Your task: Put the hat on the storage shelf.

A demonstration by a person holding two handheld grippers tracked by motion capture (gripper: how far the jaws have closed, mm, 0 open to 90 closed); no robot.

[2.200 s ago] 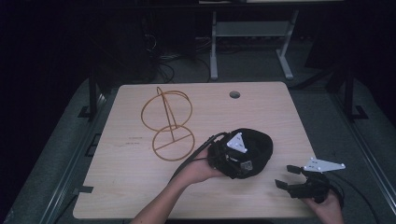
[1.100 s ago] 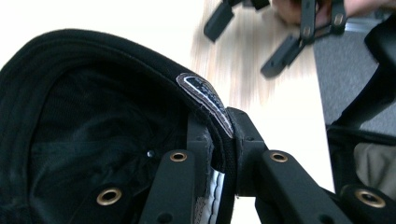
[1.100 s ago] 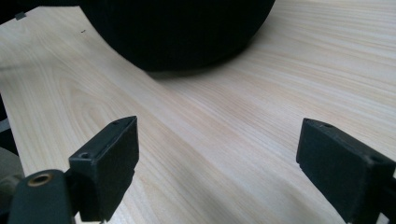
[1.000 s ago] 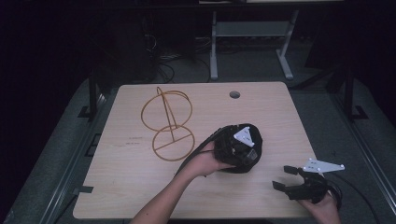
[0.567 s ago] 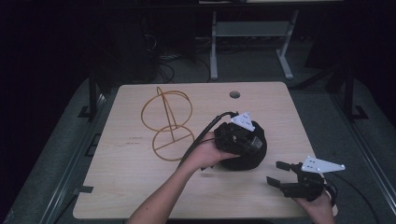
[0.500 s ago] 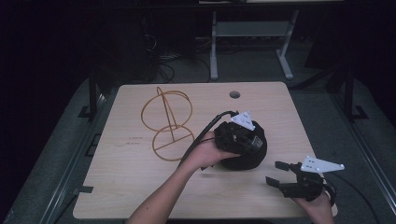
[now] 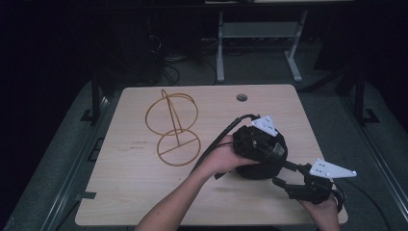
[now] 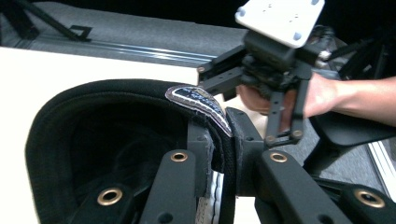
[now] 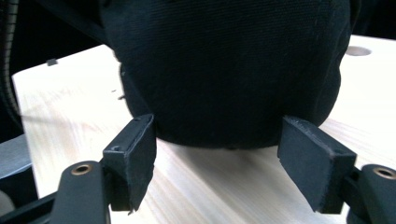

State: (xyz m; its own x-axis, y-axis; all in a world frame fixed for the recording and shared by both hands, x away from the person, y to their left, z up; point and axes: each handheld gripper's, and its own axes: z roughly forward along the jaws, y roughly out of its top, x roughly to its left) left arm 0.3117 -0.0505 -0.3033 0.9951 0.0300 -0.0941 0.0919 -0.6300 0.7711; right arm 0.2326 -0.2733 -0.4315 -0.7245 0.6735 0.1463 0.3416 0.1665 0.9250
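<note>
A black cap (image 7: pixel 262 169) is held just above the wooden table (image 7: pixel 125 192), right of centre. My left gripper (image 7: pixel 269 154) is shut on its rim; in the left gripper view the jaws (image 8: pixel 224 130) pinch the cap's edge (image 8: pixel 93 121) beside a sewn label. My right gripper (image 7: pixel 284 179) sits at the cap's near right side. Its jaws have just been closing and still stand apart. In the right gripper view the cap's crown (image 9: pixel 224 70) bulges just ahead of the right gripper (image 9: pixel 224 154), between the two pads, touching neither.
A gold wire stand (image 7: pixel 173 127), made of rings on a round base, stands at the table's left middle. A cable hole (image 7: pixel 242 97) lies near the far edge. Beyond the table are dark floor, a desk frame and cables.
The left hand has lifted the cap and carried it slightly right. The right gripper has moved in toward the cap's side, and its jaws have narrowed.
</note>
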